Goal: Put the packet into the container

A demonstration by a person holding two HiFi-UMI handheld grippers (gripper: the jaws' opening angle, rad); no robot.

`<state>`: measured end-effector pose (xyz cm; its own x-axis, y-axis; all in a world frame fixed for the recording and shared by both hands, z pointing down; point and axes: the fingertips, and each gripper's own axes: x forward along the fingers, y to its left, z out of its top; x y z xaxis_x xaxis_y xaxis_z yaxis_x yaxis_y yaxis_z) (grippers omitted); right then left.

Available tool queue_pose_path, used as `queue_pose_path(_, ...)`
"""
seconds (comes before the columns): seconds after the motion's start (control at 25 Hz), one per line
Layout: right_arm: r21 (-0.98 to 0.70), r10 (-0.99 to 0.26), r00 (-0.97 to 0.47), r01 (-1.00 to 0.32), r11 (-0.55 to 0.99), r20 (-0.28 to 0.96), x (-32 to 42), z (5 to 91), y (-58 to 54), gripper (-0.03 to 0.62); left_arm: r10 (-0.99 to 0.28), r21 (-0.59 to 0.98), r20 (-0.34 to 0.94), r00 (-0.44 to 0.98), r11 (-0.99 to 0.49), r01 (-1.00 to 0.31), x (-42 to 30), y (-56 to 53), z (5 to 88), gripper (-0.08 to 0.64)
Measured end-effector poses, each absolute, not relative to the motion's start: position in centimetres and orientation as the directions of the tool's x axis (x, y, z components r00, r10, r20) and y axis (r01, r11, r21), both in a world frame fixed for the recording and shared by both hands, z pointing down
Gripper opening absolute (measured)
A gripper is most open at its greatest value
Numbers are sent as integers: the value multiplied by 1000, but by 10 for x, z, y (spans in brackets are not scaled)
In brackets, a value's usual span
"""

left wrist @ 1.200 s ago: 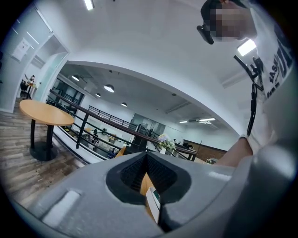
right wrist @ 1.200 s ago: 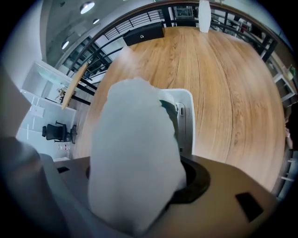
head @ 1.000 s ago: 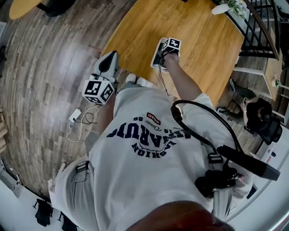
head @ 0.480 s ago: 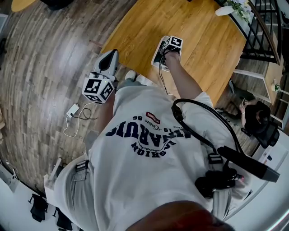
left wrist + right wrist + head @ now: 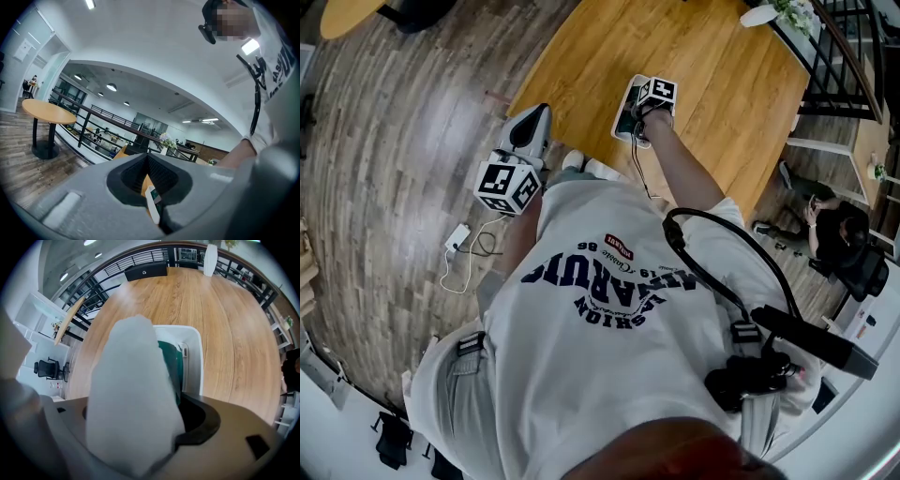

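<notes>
Right gripper (image 5: pixel 633 114) hangs low over the round wooden table (image 5: pixel 225 324), its marker cube (image 5: pixel 657 92) facing up, a hand (image 5: pixel 652 119) wrapped round it. In the right gripper view a blurred white mass (image 5: pixel 131 394) rises out of the dark jaw recess and covers the jaws, so I cannot tell how far apart they stand or whether they pinch anything. Just beside that mass, on its right, lies the green packet (image 5: pixel 169 364). It sits inside the white container (image 5: pixel 194 362), which rests flat on the table straight below this gripper.

The left gripper (image 5: pixel 146 157) is held off the near edge of the table, out over the plank floor (image 5: pixel 403 141) and tipped upward. Its ribbed black pads (image 5: pixel 161 173) meet at the tips with nothing between them. Below the tips a sliver of the container and the green packet shows.

Farther out, the table top past the container is bare wood. At its far edge stand a black box (image 5: pixel 146 270) and a white vase (image 5: pixel 210 258). Beyond them runs a dark railing (image 5: pixel 140 258).
</notes>
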<state>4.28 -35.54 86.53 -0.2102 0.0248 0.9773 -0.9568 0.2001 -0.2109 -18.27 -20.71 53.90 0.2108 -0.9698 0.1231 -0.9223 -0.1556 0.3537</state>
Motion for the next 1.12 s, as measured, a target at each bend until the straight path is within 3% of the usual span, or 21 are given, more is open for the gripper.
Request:
queue_pose_path(0.36, -379, -84, -403, -901, 211, 911, 33, 806, -371, 405, -933, 315, 104, 344, -297, -901, -153, -250, 527, -3)
queue_pose_path(0.68, -551, -427, -631, -775, 308, 648, 54, 606, -372, 405, -854, 234, 18, 520, -502, -833, -104, -285, 468, -4)
queue_pose_path(0.8, -490, -565, -646, -761, 425, 513, 71, 519, -373, 405, -810, 194, -4, 586, -575, -795, -84, -298, 447, -3)
queue_pose_path(0.92, -290, -701, -597, -802, 522, 390, 102, 453, -373, 405, -777, 162, -35, 628, -625, -764, -65, -306, 425, -5)
queue_pose_path(1.12, -41, -844, -511, -858, 512, 160, 155, 375, -345, 405, -726, 88, -98, 681, -688, -720, -37, -305, 387, -3)
